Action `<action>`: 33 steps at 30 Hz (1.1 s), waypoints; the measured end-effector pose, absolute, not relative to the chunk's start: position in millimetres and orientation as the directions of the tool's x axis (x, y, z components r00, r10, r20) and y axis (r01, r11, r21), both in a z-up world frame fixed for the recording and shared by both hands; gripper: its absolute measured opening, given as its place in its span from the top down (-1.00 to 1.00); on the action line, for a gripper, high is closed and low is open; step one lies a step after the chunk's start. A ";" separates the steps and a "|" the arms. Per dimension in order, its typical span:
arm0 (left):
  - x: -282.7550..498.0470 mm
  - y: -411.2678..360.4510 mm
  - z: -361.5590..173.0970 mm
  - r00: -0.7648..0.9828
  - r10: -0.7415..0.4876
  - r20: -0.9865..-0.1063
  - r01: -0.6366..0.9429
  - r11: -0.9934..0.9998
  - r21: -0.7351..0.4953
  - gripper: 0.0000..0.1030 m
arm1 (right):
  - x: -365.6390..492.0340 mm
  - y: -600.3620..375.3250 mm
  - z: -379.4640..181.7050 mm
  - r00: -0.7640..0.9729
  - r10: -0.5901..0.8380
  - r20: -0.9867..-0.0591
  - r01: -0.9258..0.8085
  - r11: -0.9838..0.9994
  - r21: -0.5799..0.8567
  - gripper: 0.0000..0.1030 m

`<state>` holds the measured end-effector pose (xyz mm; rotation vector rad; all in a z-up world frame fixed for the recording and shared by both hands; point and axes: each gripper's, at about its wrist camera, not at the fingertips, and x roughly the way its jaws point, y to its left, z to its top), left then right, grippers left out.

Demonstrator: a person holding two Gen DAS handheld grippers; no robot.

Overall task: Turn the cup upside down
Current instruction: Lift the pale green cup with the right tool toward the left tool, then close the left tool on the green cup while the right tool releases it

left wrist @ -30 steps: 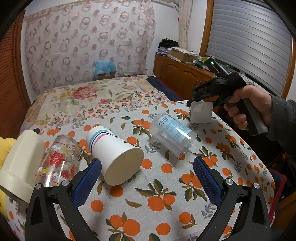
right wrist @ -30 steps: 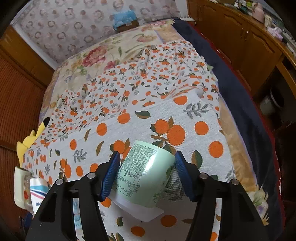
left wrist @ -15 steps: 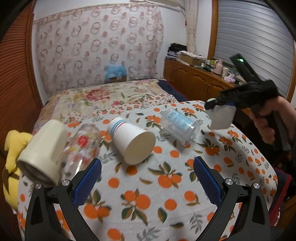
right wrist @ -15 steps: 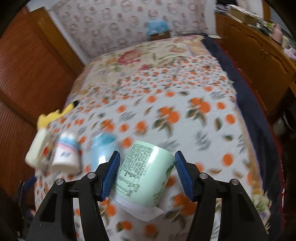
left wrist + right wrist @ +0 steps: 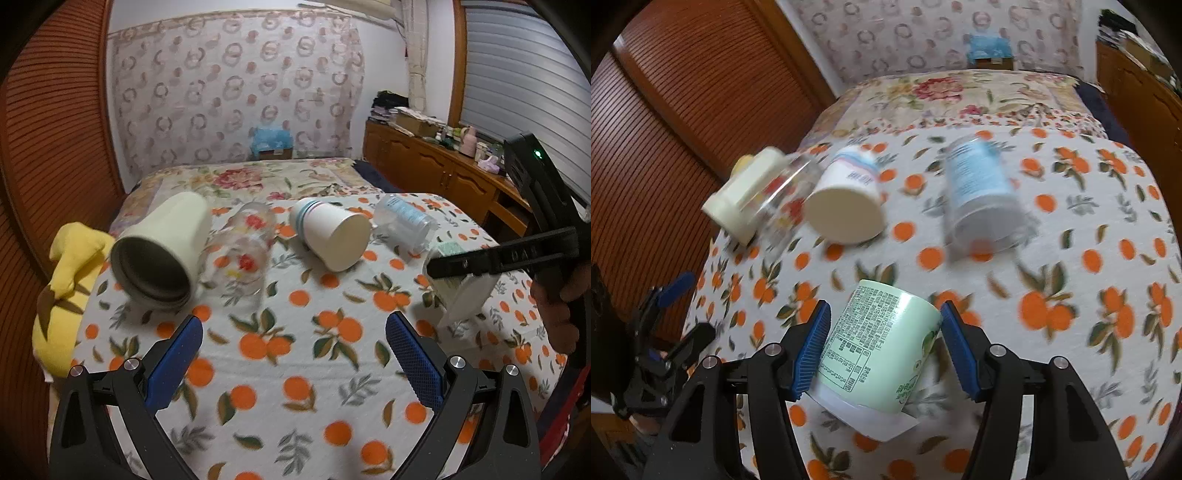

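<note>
My right gripper [image 5: 884,345] is shut on a pale green cup [image 5: 879,345] with printed text and holds it tilted above the orange-print tablecloth [image 5: 1071,258]; its white lid flap hangs below. In the left wrist view the right gripper [image 5: 458,269] shows at the right edge with the green cup [image 5: 448,251] partly hidden behind it. My left gripper [image 5: 293,354] is open and empty, low over the near part of the cloth.
Several cups lie on their sides at the far side of the table: a cream mug [image 5: 162,251], a clear printed glass [image 5: 243,247], a white paper cup [image 5: 332,236], a clear plastic cup [image 5: 404,221]. A yellow plush toy [image 5: 70,280] lies at the left edge. A bed and a wooden dresser stand behind.
My right gripper has lifted and swung back with the green cup, toward the table's near right side. My left gripper has pulled back from the lying cups.
</note>
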<state>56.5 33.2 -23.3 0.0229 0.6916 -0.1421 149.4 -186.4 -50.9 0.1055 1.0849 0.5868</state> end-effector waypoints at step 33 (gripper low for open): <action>72.4 -5.1 -10.2 0.710 -0.182 -0.680 0.217 0.976 -0.034 -0.85 | 82.4 -225.4 -39.2 0.581 0.408 -0.704 -0.428 0.889 0.162 -0.44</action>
